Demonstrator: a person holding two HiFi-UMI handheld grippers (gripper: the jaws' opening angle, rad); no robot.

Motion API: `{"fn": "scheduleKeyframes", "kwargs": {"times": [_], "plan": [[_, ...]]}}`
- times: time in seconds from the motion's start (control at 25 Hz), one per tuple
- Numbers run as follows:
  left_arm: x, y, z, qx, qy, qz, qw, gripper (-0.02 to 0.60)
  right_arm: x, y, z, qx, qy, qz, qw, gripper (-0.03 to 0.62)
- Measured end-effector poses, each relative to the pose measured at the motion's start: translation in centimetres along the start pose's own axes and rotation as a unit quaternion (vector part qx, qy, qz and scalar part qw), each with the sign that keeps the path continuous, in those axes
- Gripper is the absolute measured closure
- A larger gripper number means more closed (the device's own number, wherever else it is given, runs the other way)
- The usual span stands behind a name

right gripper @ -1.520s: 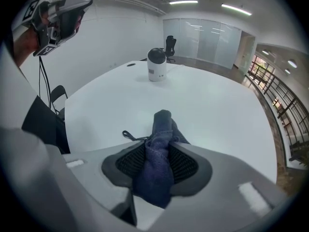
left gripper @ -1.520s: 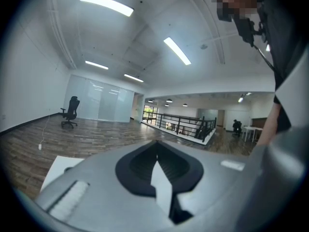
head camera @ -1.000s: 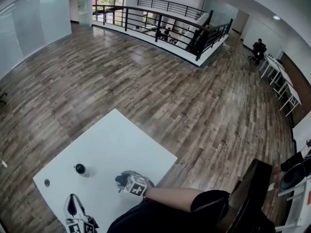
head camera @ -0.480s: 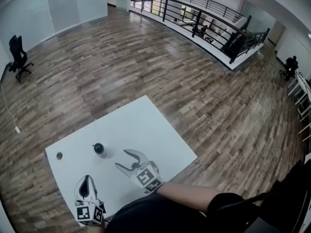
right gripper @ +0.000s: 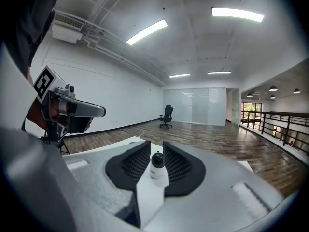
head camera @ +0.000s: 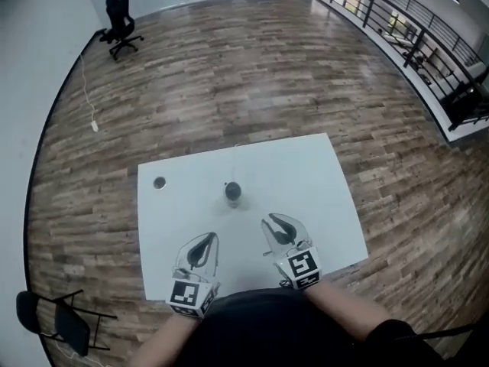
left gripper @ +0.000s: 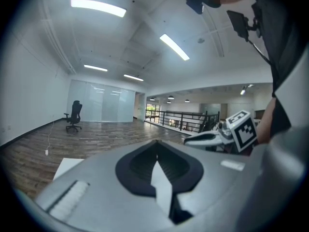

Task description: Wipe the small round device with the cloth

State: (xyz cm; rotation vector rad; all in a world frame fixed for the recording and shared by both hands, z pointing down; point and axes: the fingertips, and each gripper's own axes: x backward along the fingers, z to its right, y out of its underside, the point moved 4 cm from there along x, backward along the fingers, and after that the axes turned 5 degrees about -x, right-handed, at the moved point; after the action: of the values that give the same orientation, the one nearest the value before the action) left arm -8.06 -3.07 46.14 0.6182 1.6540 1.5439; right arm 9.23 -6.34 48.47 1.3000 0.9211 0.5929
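My left gripper (head camera: 206,239) is closed and empty, my right gripper (head camera: 276,222) has just been closing to a narrow empty gap, both near of the small round black-and-white device (head camera: 233,193) on the white table (head camera: 306,167).

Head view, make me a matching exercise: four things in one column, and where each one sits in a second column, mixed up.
Things:
1. round device
2. small disc
3. office chair
4. folding chair

Places:
A. on the floor, bottom left of the picture
B. near the far left corner of the table
C. around the middle of the table
D. on the floor, top left of the picture

Pairs: 1-C, 2-B, 3-D, 4-A
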Motion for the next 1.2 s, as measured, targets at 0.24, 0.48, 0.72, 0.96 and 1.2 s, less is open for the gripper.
{"fn": "scheduleKeyframes", "kwargs": {"times": [0.24,0.48,0.72,0.96,1.2], "plan": [[1.0,0.5,1.6,0.0,-0.004,-0.022,0.9998,0.575,0.9,2.3,-1.5,-0.016,-0.047,-0.031,0.998,0.592],[1.3,0.5,1.9,0.016,-0.008,-0.032,0.9993,0.575,1.8,5.6,-1.9,-0.028,-0.032,-0.078,0.996,0.592],[1.4,0.5,2.0,0.008,0.017,-0.023,0.9995,0.575,1.4,6.3,-1.2,-0.053,-0.009,-0.088,0.995,0.592],[3.1,0.2,0.8,0.011,-0.003,-0.012,0.9999,0.575,1.0,7.3,-2.0,-0.073,0.002,-0.087,0.994,0.592],[2.7,1.7,-0.6,0.031,0.002,-0.001,0.9995,0.575,0.0,7.9,-2.1,-0.067,0.014,-0.094,0.993,0.592]]}}
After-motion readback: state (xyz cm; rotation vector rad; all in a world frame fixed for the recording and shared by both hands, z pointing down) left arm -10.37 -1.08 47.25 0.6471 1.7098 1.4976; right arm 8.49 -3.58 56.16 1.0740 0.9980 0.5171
